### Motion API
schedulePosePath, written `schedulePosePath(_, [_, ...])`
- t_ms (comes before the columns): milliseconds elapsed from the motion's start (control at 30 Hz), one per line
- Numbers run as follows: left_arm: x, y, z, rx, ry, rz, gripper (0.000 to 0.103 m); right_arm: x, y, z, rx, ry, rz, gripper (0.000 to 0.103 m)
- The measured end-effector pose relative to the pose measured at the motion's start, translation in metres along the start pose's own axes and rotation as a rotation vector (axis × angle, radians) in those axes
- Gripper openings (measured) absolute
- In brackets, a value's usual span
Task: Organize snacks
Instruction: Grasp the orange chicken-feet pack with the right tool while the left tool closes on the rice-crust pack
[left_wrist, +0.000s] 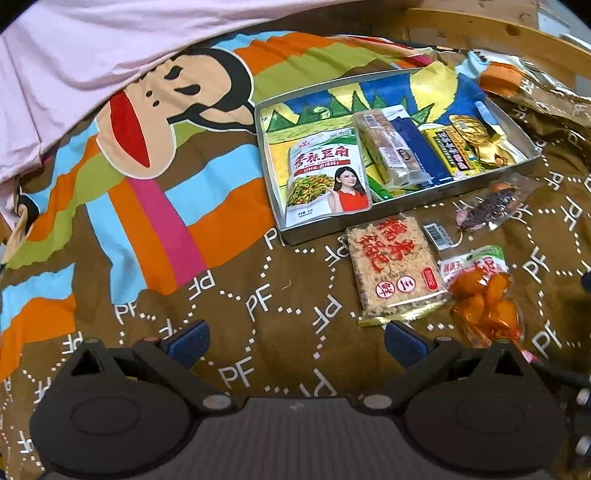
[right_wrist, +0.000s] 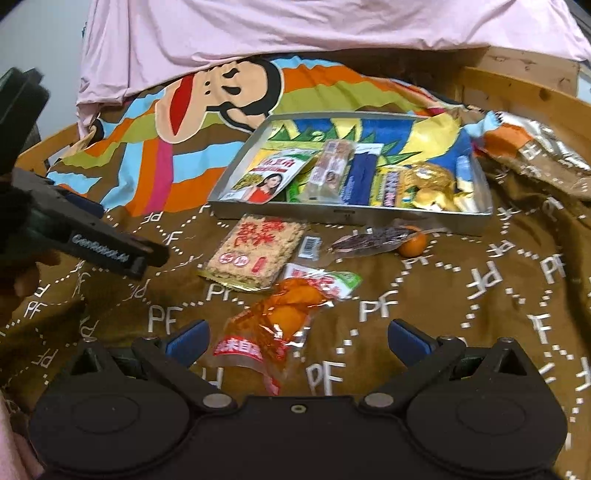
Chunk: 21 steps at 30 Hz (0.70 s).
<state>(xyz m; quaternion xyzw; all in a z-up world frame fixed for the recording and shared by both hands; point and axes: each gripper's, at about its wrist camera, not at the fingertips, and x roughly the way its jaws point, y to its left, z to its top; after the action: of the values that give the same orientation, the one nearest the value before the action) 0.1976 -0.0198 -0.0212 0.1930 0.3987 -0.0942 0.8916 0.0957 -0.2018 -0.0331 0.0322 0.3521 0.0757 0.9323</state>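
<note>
Tongs come first: my right gripper is spread wide with nothing between its tips, hovering just short of the orange-filled clear snack pouch on the brown printed bedspread; my left gripper gapes empty too, beside the rice cracker pack; beyond lie a dark dried-fruit packet and a small orange ball; farther back, the metal tray holds the spicy bean bag and other packets.
</note>
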Motion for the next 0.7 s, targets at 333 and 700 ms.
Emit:
schedulePosePath(333, [0.025,0.008,0.015,-0.065,-0.028,-0.027,0.103,0.043,0.018,-0.001,-0.051,0.026,-0.008,0.102])
schedulePosePath(700, [0.043,0.004,0.017,-0.091,-0.059,-0.086,0.103,0.066,0.031,-0.008,-0.063,0.018,-0.070,0.098])
